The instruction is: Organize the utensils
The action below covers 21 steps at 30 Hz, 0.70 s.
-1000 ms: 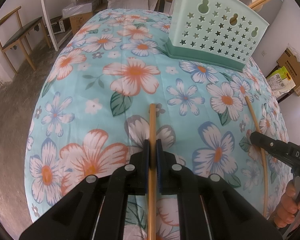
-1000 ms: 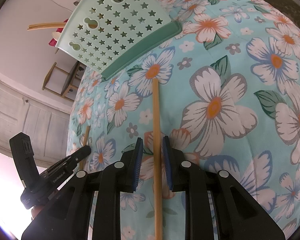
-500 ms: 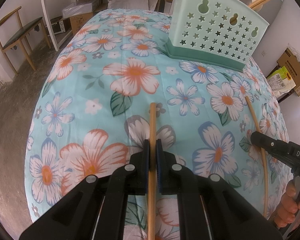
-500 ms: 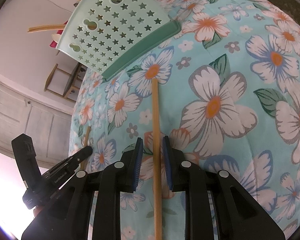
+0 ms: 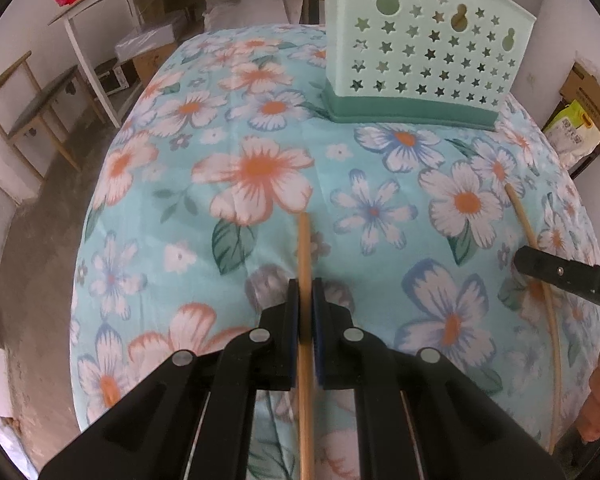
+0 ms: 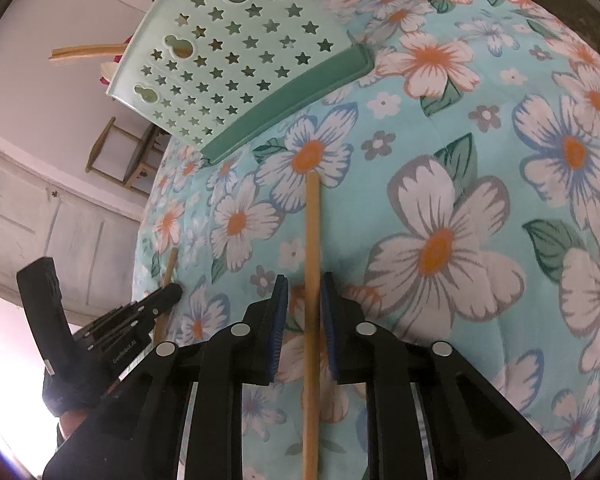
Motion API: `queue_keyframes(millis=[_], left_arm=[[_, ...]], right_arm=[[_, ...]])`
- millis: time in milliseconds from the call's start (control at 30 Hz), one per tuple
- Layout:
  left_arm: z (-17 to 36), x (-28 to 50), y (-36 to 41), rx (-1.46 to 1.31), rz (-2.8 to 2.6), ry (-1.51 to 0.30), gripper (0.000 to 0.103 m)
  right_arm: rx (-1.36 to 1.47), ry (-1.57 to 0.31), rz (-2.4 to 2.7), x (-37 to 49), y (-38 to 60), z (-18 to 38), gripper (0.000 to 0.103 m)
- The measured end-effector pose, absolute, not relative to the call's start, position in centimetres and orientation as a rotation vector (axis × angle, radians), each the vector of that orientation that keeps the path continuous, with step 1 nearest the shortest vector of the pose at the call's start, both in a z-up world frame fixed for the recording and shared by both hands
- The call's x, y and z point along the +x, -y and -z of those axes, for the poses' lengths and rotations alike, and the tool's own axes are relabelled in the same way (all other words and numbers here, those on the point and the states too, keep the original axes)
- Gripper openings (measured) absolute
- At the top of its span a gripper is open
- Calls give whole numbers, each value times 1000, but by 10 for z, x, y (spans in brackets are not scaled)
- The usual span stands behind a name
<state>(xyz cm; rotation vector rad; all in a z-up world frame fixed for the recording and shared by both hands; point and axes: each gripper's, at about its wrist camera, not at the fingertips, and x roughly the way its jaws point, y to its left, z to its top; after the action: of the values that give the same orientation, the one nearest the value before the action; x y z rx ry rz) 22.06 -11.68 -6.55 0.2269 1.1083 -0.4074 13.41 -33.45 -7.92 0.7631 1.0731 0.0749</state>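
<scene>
Left wrist: clamped tight in the left claw a first chopstick, pads pressed on both its sides, tip aimed up the flowered counter toward the star-punched green basket at the far edge. Well apart to the right, lay a second chopstick, with the right claw down over its middle.

Right wrist: straddled that second chopstick with the right claw, narrow and just closing, a sliver of gap left on one side. Lay flat on the cloth, tip just short of the basket. Far left, showed the left claw shut around the first chopstick.
</scene>
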Motion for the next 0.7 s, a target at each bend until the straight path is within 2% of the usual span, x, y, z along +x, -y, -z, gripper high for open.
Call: queue_keyframes(millis=[167, 400, 700], left_arm=[[67, 230, 129, 307, 396, -1088, 6], [65, 232, 136, 344, 385, -1088, 5], [55, 239, 118, 150, 426, -1129, 5]], right_arm=[[776, -1073, -68, 140, 337, 83, 4], [765, -1069, -78, 147, 340, 80, 5], [741, -1052, -104, 152, 334, 74, 5]])
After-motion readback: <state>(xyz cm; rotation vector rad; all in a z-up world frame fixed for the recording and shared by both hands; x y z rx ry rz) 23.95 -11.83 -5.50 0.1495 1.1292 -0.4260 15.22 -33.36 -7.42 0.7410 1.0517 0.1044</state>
